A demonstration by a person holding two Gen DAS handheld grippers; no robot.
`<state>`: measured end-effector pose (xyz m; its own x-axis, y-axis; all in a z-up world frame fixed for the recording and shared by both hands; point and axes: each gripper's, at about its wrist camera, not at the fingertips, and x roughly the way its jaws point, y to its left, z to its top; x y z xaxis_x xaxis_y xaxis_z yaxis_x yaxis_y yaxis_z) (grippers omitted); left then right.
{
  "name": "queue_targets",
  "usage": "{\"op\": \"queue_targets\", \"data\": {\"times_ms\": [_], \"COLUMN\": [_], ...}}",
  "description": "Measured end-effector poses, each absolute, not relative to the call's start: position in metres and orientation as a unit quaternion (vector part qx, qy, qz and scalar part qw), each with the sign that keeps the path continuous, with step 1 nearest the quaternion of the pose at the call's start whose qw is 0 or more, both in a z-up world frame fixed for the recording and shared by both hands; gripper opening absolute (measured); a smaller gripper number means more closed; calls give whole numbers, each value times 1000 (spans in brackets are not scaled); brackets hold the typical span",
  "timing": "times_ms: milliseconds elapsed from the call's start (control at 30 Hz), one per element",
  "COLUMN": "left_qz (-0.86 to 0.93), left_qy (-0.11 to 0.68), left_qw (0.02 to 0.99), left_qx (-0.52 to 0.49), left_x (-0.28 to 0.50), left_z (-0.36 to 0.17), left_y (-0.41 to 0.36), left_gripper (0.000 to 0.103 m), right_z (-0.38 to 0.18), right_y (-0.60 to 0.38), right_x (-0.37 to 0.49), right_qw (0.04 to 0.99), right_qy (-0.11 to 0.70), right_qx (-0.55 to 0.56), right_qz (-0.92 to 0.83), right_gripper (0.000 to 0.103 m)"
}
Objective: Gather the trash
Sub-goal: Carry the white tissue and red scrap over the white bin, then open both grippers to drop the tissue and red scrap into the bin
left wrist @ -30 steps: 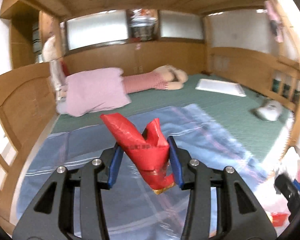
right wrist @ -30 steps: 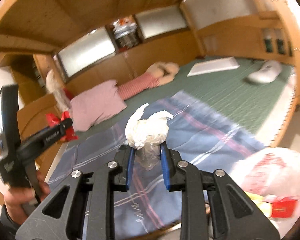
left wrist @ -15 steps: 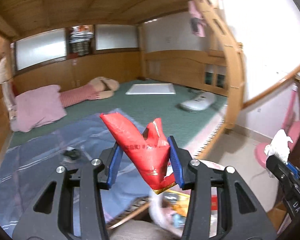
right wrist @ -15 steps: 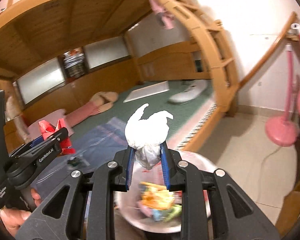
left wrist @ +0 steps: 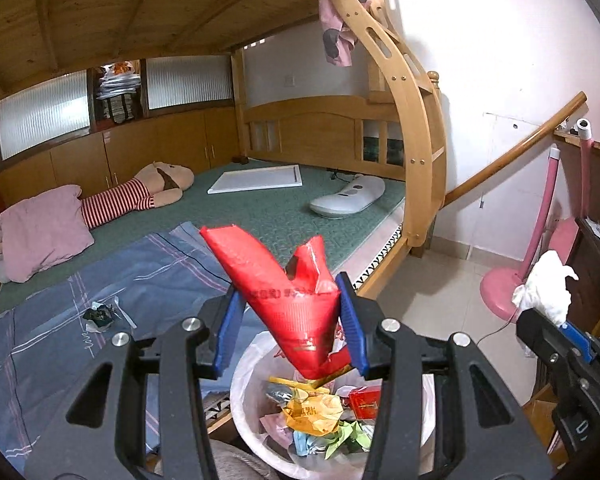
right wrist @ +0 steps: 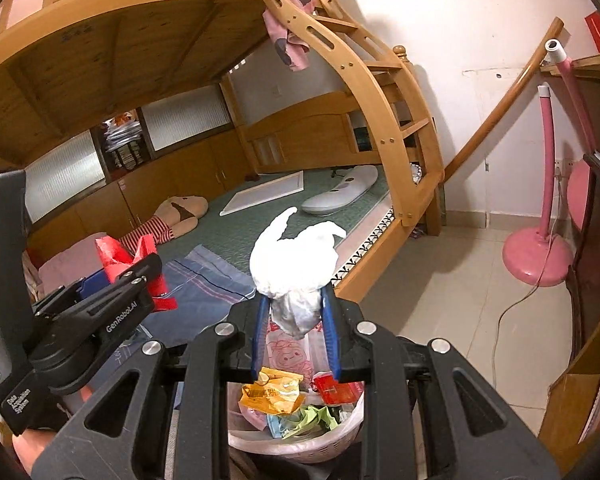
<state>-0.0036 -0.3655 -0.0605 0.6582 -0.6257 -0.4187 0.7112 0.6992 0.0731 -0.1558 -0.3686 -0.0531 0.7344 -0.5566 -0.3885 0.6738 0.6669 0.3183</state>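
My left gripper (left wrist: 290, 320) is shut on a crumpled red snack wrapper (left wrist: 284, 300), which hangs over a white trash bin (left wrist: 246, 376) lined with a plastic bag and filled with several wrappers. In the right wrist view my right gripper (right wrist: 294, 322) is shut on a wad of white tissue (right wrist: 296, 264) above the same trash bin (right wrist: 300, 446). The left gripper (right wrist: 112, 296) with its red wrapper (right wrist: 120, 258) shows at the left there. The right gripper (left wrist: 556, 332) and its tissue (left wrist: 548, 288) show at the right edge of the left wrist view.
A small dark scrap of trash (left wrist: 98, 314) lies on the blue checked sheet (left wrist: 100, 280) of the lower bunk. A pink pillow (left wrist: 40, 236), a plush toy (left wrist: 156, 188), a wooden ladder (left wrist: 416, 120) and a pink fan stand (right wrist: 538, 248) are around.
Both grippers swung right from over the bed to above the trash bin beside it, each still holding its piece. The bin now sits directly below both.
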Motion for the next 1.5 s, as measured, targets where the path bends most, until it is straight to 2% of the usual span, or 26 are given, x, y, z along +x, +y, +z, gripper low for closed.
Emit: {"op": "queue_targets", "data": {"times_ms": [500,600,667,700,1133,1500], "left_qz": [-365,-363,-360,-358,-345,-309], "left_qy": [216,220,217,215,202,186], "left_qw": [895,895,897,899,909,928], "left_qx": [135,136,134,133,121,94], "left_x": [14,16,16,17,21,38], "left_z": [-86,-89,-89,-88,-77,-56], "left_y": [-386,-389,-389,-388,-369,-320], "left_gripper": [48,59,75,77,84,85], "right_z": [-57,-57,-59,-59,-65,-104], "right_y": [-371,-372,-373,-374,-384,-400], "right_x": [-158,-159,-160,-160,-150,-97], "right_qw": [900,900,900,900,899,894], "right_qy": [132,133,135,136,158,223], "right_qx": [229,230,230,231,234,230], "right_qz": [-346,-346,-345,-345,-334,-312], "right_gripper": [26,26,26,26,26,26]}}
